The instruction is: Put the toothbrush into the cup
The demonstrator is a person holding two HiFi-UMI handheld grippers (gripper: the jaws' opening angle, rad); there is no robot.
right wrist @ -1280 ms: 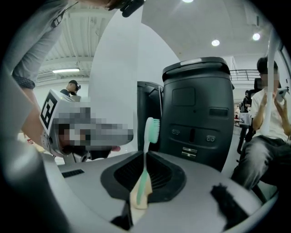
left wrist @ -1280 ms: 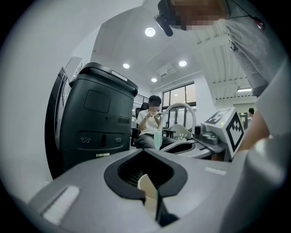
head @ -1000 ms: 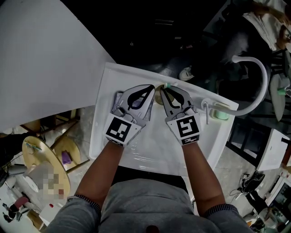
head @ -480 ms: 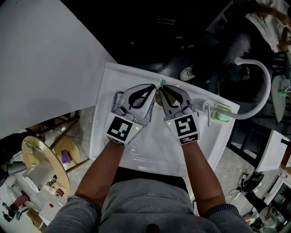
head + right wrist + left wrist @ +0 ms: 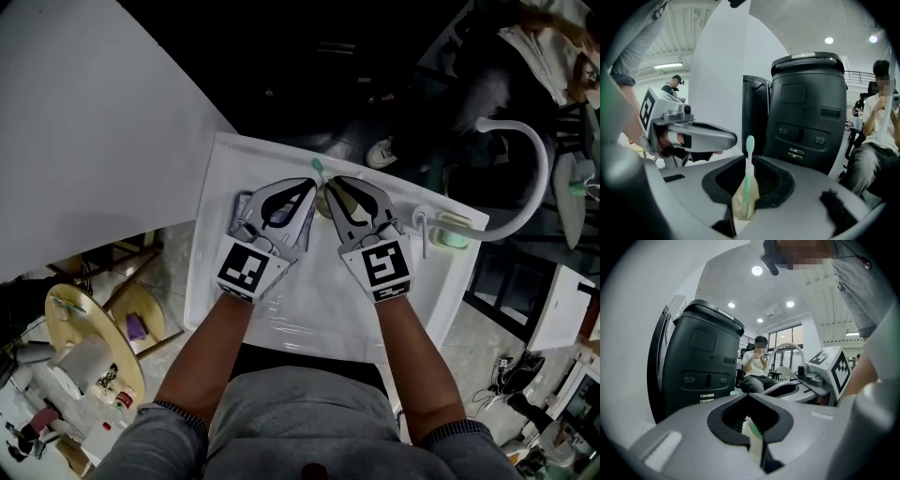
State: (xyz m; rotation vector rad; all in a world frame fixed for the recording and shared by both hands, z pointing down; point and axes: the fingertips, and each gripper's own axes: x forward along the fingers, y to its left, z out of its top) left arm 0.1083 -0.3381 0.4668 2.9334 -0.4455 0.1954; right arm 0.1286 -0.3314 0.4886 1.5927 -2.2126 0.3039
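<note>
1. White, rimmed surface (image 5: 314,300) lay below both arms, and over its far half stood a mint-green toothbrush (image 5: 317,166) (image 5: 749,159), bristle end pointing up and away from the person.
2. Its lower part overlapped a small beige cup (image 5: 325,195) (image 5: 743,206); whether it sat inside the cup or just in front of it could not be told.
3. The left gripper (image 5: 311,184) (image 5: 754,446) had its fingers closed together on the white-and-green handle of the toothbrush (image 5: 752,439).
4. The right gripper (image 5: 329,185) (image 5: 740,213) had its fingers clamped on the cup, with the brush rising between them.
5. The two grippers' tips sat just beside each other, the marker cubes nearer the person.
6. To the right, near the surface's edge, lay a pale green dish (image 5: 457,232), with a curved white pipe (image 5: 530,178) arching over it.
7. Beyond the surface stood a tall black bin-shaped unit (image 5: 808,108) (image 5: 703,362), and a seated person (image 5: 757,366) was behind it.
</note>
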